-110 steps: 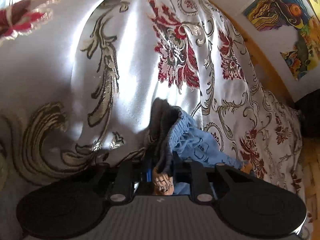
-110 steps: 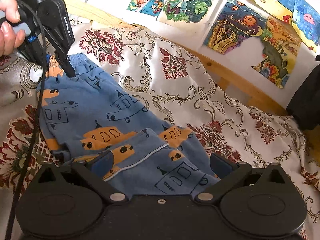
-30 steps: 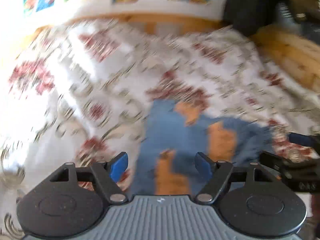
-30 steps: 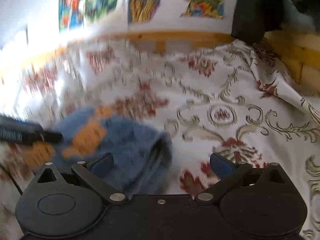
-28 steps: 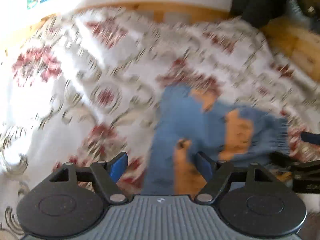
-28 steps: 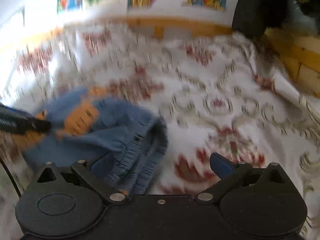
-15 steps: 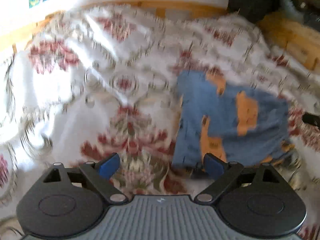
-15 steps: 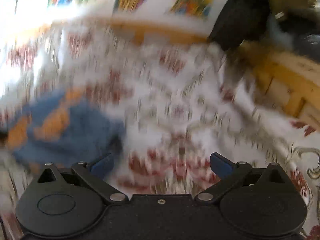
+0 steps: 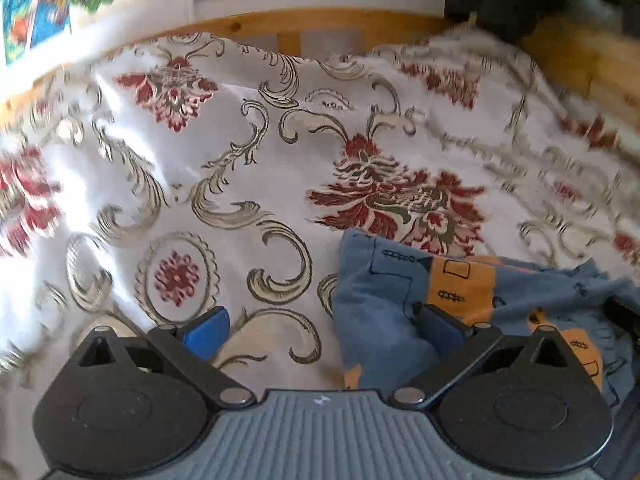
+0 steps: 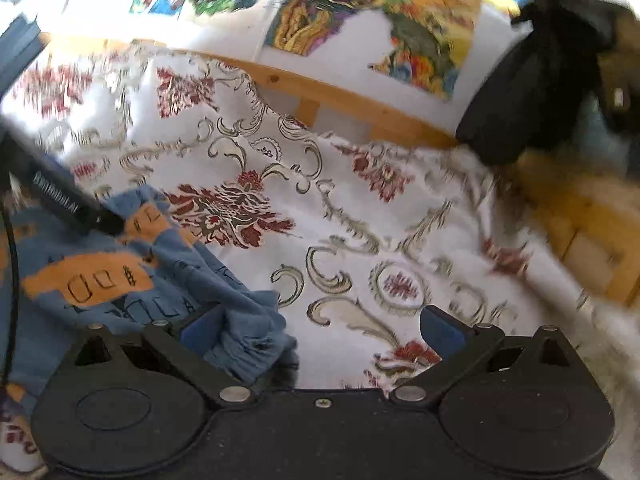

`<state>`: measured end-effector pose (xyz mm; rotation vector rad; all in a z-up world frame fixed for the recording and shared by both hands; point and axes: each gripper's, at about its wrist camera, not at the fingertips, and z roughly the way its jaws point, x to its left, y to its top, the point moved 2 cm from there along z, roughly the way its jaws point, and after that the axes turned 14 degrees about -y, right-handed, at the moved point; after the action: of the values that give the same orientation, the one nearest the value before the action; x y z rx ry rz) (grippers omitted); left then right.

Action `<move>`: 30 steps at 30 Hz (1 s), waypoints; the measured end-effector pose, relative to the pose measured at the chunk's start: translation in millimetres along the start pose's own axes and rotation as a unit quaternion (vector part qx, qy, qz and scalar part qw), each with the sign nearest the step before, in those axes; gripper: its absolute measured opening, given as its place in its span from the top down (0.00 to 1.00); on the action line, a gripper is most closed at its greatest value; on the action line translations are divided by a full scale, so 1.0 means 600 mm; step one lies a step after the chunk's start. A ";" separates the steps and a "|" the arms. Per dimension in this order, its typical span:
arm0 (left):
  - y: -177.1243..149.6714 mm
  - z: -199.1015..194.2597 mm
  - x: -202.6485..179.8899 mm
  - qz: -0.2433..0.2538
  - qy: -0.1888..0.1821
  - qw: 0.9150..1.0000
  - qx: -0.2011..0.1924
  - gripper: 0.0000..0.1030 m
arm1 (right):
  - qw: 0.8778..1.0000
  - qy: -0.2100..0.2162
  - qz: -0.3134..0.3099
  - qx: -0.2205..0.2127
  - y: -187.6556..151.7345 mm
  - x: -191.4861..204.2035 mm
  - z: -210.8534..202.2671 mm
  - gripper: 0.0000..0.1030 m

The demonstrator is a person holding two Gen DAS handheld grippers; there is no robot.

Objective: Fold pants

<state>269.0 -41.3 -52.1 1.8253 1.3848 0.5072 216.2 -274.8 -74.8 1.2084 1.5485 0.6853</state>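
The blue pants (image 9: 452, 292) with orange bus prints lie folded in a small bundle on the floral bedspread (image 9: 240, 184). In the left wrist view they sit at the lower right, under the right fingertip (image 9: 436, 322) of my open left gripper (image 9: 320, 326). In the right wrist view the pants (image 10: 132, 276) are at the lower left, their gathered waistband beside the left fingertip (image 10: 200, 328). My right gripper (image 10: 320, 328) stands open, holding nothing. The left gripper's black finger (image 10: 68, 204) rests above the pants there.
A wooden bed rail (image 9: 320, 26) runs along the far side under a wall of colourful drawings (image 10: 360, 12). A dark garment or bag (image 10: 536, 76) hangs at the far right. White bedspread stretches right of the pants (image 10: 400, 240).
Earlier both grippers held the pants spread out. They have since let go; the pants lie folded, and both grippers have pulled back and stand open beside the bundle.
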 end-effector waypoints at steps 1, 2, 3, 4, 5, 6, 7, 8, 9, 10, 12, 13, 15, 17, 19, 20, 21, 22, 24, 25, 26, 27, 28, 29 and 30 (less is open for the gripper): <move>-0.003 -0.006 0.009 -0.009 -0.012 1.000 -0.006 0.00 | 1.000 0.016 0.019 0.010 -0.002 -0.014 0.003 0.01; -0.007 -0.010 0.018 -0.017 -0.022 1.000 -0.007 0.00 | 0.999 0.033 0.039 0.020 -0.002 -0.026 0.005 0.01; -0.008 -0.017 0.026 -0.026 -0.022 0.999 -0.004 0.00 | 0.997 0.043 0.059 0.032 -0.001 -0.036 0.007 0.01; -0.007 -0.027 0.029 -0.033 -0.023 0.999 -0.003 0.00 | 0.994 0.055 0.083 0.047 -0.001 -0.049 0.005 0.01; -0.006 -0.042 0.026 -0.040 -0.024 0.999 -0.006 0.01 | 0.989 0.072 0.116 0.065 0.001 -0.062 0.006 0.01; -0.003 -0.058 0.021 -0.039 -0.022 0.999 -0.011 0.01 | 0.985 0.079 0.138 0.070 0.003 -0.071 -0.002 0.01; -0.002 -0.075 0.010 -0.031 -0.019 0.999 -0.020 0.01 | 0.983 0.075 0.150 0.069 0.006 -0.075 -0.011 0.01; -0.006 -0.093 -0.001 -0.015 -0.022 0.999 -0.027 0.00 | 0.984 0.070 0.152 0.065 0.010 -0.073 -0.024 0.01; -0.011 -0.106 -0.013 0.002 -0.029 0.999 -0.029 0.00 | 0.985 0.078 0.140 0.058 0.016 -0.064 -0.039 0.01; -0.019 -0.117 -0.025 0.018 -0.035 0.999 -0.025 0.00 | 0.987 0.089 0.124 0.054 0.019 -0.054 -0.049 0.01; -0.045 -0.120 -0.044 0.045 -0.033 0.998 0.008 0.00 | 0.991 0.098 0.070 0.062 0.020 -0.022 -0.064 0.01; -0.062 -0.113 -0.049 0.058 -0.021 0.998 0.033 0.00 | 0.992 0.092 0.030 0.083 0.015 -0.001 -0.064 0.01; -0.093 -0.102 -0.045 0.061 0.003 0.996 0.067 0.00 | 0.988 0.083 -0.027 0.127 -0.005 0.026 -0.060 0.01; -0.113 -0.115 -0.027 0.017 -0.018 0.998 0.057 0.00 | 0.983 0.098 -0.009 0.156 -0.015 0.019 -0.060 0.01; -0.124 -0.127 -0.012 -0.011 -0.030 0.998 0.055 0.00 | 0.975 0.118 0.005 0.188 -0.012 0.006 -0.058 0.01; -0.127 -0.133 -0.011 -0.008 -0.032 0.998 0.054 0.00 | 0.972 0.127 0.004 0.197 -0.011 0.002 -0.059 0.01; -0.130 -0.137 -0.011 -0.002 -0.031 0.998 0.057 0.00 | 0.970 0.133 0.006 0.203 -0.010 -0.002 -0.061 0.01; -0.130 -0.140 -0.012 0.002 -0.030 0.998 0.061 0.00 | 0.967 0.143 0.011 0.209 -0.010 -0.008 -0.065 0.01; -0.125 -0.149 -0.012 0.002 -0.030 0.997 0.072 0.00 | 0.963 0.162 0.018 0.214 -0.008 -0.023 -0.074 0.01; -0.124 -0.155 -0.010 -0.004 -0.033 0.997 0.076 0.00 | 0.963 0.167 0.020 0.209 -0.007 -0.032 -0.077 0.01; -0.121 -0.160 -0.006 -0.013 -0.039 0.996 0.080 0.00 | 0.964 0.171 0.021 0.202 -0.004 -0.041 -0.080 0.01; -0.120 -0.170 -0.003 -0.025 -0.050 0.995 0.080 0.00 | 0.967 0.169 0.022 0.192 -0.002 -0.050 -0.080 0.01; -0.118 -0.177 0.002 -0.036 -0.061 0.994 0.077 0.00 | 0.969 0.165 0.029 0.181 -0.001 -0.061 -0.078 0.01; -0.114 -0.182 0.008 -0.049 -0.075 0.993 0.074 0.00 | 0.970 0.163 0.044 0.172 0.001 -0.071 -0.074 0.01; -0.109 -0.186 0.015 -0.065 -0.089 0.991 0.070 0.00 | 0.970 0.166 0.063 0.167 0.001 -0.081 -0.070 0.01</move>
<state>152.3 11.8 -34.6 1.8279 1.4337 0.1778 176.4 -313.7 -42.7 1.5100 1.9356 0.7590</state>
